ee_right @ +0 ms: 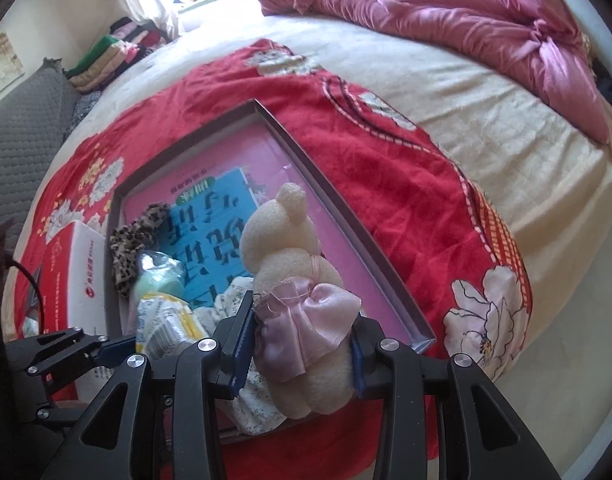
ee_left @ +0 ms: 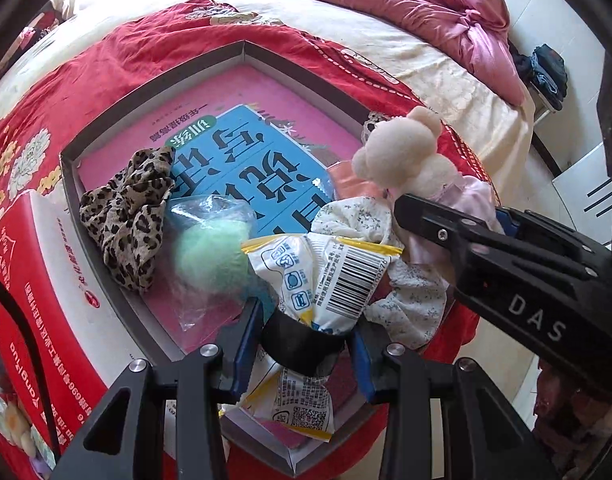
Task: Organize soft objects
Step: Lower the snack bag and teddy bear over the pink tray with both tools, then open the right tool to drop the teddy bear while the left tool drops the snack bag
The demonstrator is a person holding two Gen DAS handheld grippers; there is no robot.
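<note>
Bedding in red floral print (ee_right: 386,168) carries a shallow grey cardboard box lid (ee_left: 242,50) lined with pink and blue books. The left hand-held gripper (ee_left: 306,344) is clamped on a white and yellow crinkled plastic snack packet (ee_left: 326,276) over the lid's near end. The right hand-held gripper (ee_right: 302,354) is clamped on a cream plush bear in a pink satin dress (ee_right: 294,256), just beside the packet. A leopard-print fabric scrunchie (ee_left: 130,216), a bagged mint-green fluffy ball (ee_left: 210,256) and a white floral cloth (ee_left: 414,304) lie in the lid.

Left gripper (ee_left: 302,344) at lower centre, angled steeply down, jaws clamped on something. Right gripper (ee_right: 302,352) at lower centre, likewise pitched down, jaws clamped.
</note>
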